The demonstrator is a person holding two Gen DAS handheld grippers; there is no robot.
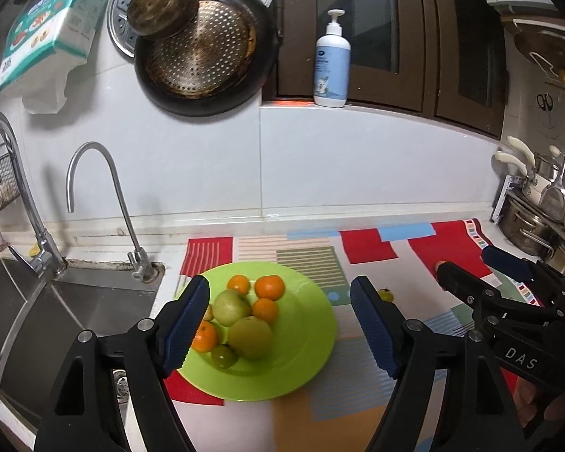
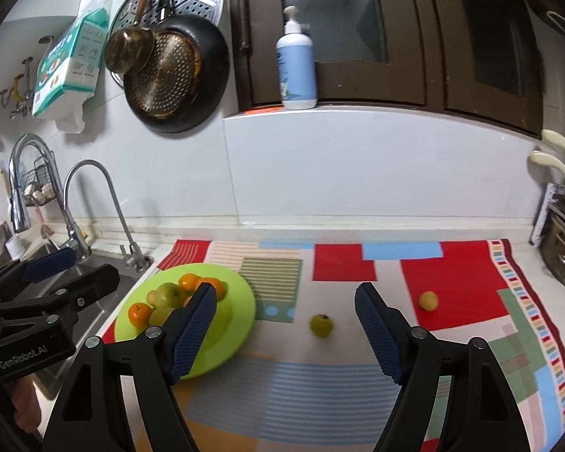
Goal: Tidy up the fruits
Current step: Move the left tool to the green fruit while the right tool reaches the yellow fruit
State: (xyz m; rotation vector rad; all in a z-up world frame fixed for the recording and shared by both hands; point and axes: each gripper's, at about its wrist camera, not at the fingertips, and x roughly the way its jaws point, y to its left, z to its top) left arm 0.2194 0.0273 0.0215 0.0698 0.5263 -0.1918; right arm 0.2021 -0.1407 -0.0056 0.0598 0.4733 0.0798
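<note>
A green plate (image 1: 305,339) (image 2: 229,312) lies on a patterned mat and holds several oranges (image 1: 269,287) and green fruits (image 1: 251,337). A small green fruit (image 2: 321,325) lies loose on the mat right of the plate; in the left wrist view it (image 1: 386,295) is mostly hidden behind a finger. A yellow fruit (image 2: 428,300) lies farther right. My left gripper (image 1: 280,324) is open and empty above the plate. My right gripper (image 2: 285,333) is open and empty, with the small green fruit just beyond the gap between its fingers.
A steel sink (image 1: 56,312) with two faucets (image 1: 105,203) is left of the mat. Pots (image 1: 535,222) stand at the right end of the counter. A soap bottle (image 2: 297,64) stands on the ledge, pans (image 1: 203,52) hang on the wall.
</note>
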